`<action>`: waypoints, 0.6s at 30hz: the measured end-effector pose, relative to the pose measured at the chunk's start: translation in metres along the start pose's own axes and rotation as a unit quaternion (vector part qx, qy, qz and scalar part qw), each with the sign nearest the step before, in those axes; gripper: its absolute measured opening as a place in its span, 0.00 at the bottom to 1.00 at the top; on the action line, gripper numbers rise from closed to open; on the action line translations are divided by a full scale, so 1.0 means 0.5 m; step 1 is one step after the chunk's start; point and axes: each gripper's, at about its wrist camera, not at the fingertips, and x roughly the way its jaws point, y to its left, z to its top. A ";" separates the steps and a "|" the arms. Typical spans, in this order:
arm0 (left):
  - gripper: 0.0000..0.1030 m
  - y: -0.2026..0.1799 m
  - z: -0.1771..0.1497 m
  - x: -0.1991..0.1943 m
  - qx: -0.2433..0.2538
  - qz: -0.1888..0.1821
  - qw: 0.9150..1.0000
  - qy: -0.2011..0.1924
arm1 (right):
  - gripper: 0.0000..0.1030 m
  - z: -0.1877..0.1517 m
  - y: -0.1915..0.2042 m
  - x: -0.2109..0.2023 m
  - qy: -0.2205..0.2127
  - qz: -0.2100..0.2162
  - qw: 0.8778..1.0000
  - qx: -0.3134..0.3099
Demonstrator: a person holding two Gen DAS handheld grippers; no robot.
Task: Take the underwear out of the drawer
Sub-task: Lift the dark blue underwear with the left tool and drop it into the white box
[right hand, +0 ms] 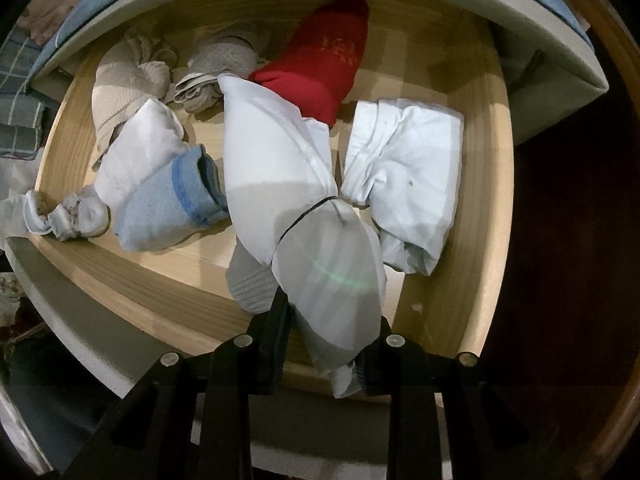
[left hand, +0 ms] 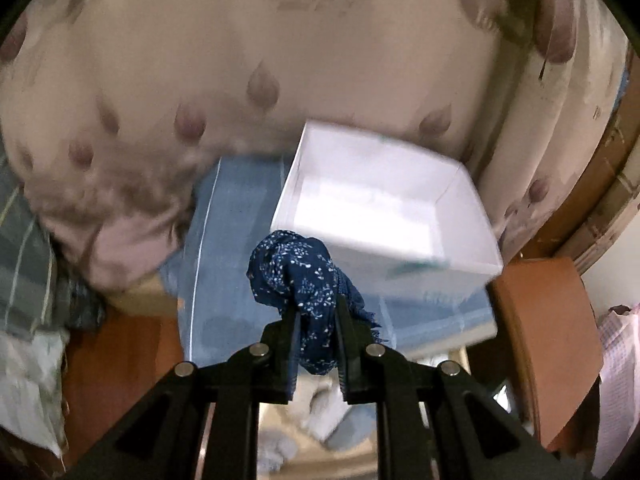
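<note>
**A:** What do the left gripper's jaws have?

**B:** They are nearly together, clamped on a bunched navy cloth with small white flecks, probably underwear. It is pinched between the two black fingers and bulges out above the tips, with a tail hanging down between them.

**A:** And beyond it?

**B:** Just behind the cloth is a white box, open at the top, blurred, with nothing I can make out inside. It sits on a blue sheet. Further back lies a cream quilt with dark teardrop marks, and an orange-brown wooden panel stands at the right.

**A:** The right gripper?

**B:** It points down into the open wooden drawer. Its jaws stand close together with the near end of a long white bundle between them, gripped. A thin dark band circles the bundle's middle.

**A:** What else is in the drawer?

**B:** A grey ribbed sock is beside the left finger. Right of the bundle is a folded white garment, left of it a light blue sock and a knotted white sock at the drawer's edge. Further back are a red sock, a grey sock and a beige ribbed one.
</note>
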 end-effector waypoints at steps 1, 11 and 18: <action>0.14 -0.005 0.022 0.000 0.003 -0.003 1.000 -0.006 | 0.26 0.000 0.000 0.000 0.000 0.001 1.000 0.000; 0.14 -0.046 0.195 0.157 0.022 -0.021 0.999 0.009 | 0.26 -0.002 0.017 0.012 0.002 -0.006 1.000 -0.005; 0.14 -0.040 0.173 0.286 0.017 -0.005 0.998 0.063 | 0.27 -0.002 0.011 0.012 0.005 0.004 1.000 0.004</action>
